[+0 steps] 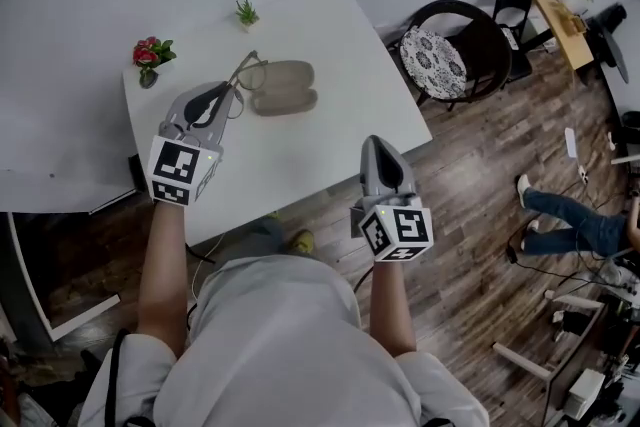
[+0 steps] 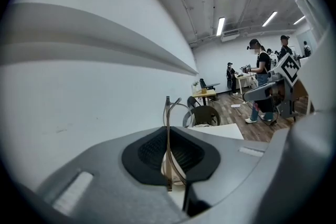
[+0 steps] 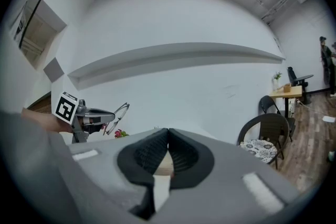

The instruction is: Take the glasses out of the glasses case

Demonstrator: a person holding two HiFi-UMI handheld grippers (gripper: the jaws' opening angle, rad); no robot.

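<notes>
My left gripper [image 1: 232, 95] is shut on the glasses [image 1: 246, 73], pinching one temple arm. In the left gripper view the thin frame [image 2: 169, 128] stands upright between the black pads, lenses away from me. The beige glasses case [image 1: 283, 87] lies open on the white table [image 1: 330, 55], just right of the held glasses. My right gripper [image 1: 384, 153] hovers over the table's near right edge, shut with nothing between its pads [image 3: 178, 153]. The right gripper view shows the left gripper [image 3: 107, 115] lifted with the glasses [image 3: 116, 115].
A small red flower pot [image 1: 149, 55] and a little green plant [image 1: 246, 13] stand at the table's far side. A dark round chair [image 1: 455, 48] with a patterned cushion sits right of the table. Wooden floor lies to the right, where a person's legs [image 1: 570, 220] show.
</notes>
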